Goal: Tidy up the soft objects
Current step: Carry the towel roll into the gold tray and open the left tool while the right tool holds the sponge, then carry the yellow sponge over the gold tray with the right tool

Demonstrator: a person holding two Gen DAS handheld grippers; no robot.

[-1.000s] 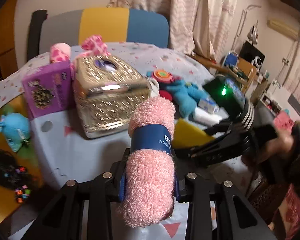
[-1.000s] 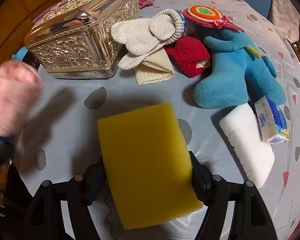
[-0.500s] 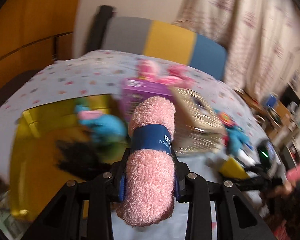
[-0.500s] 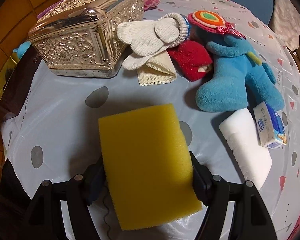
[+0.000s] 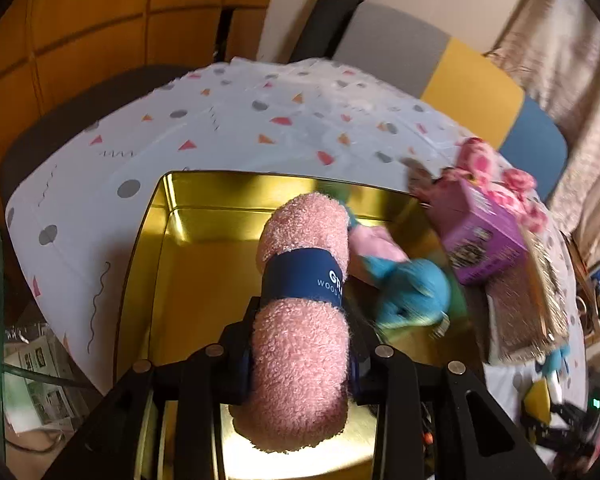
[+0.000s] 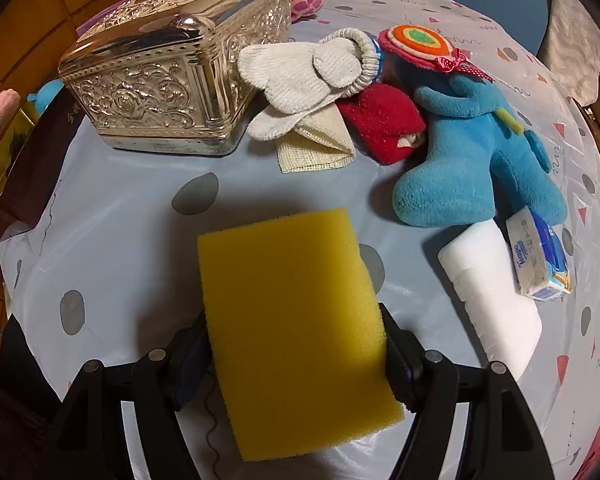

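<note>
A rolled pink towel (image 5: 300, 344) with a navy paper band, clamped between the jaws of the left hand-held gripper (image 5: 300, 364), now hangs over the open gold tin (image 5: 160, 216); a second ago the same roll faced the ornate silver box and the clutter of toys, so the left arm has swung away from that heap and over the container; the move suggests the towel is about to be dropped in beside the blue plush (image 5: 412, 296) and the pale pink piece already lying inside. The right hand-held gripper (image 6: 296, 352) has barely shifted; its jaws pinch a yellow sponge (image 6: 292, 320) just above the surface (image 6: 120, 220), apparently waiting its turn.

Beyond the sponge lie the remaining soft things: a white knitted glove (image 6: 308, 72), a folded cream cloth (image 6: 316, 148), a red fuzzy item (image 6: 380, 120), a blue plush toy (image 6: 480, 152), a white roll (image 6: 492, 292) and a tissue pack (image 6: 540, 256) touching it; the embossed silver box (image 6: 172, 64) stands to their left. A purple carton (image 5: 476, 232) sits at the tin's right edge, with a pink spotted plush (image 5: 496, 176) behind it.

The surface wears a pale cloth printed with dots and triangles; a chair (image 5: 460, 68) in grey, yellow and blue stands beyond it, against orange panelled walls and a light curtain (image 5: 572, 60).
</note>
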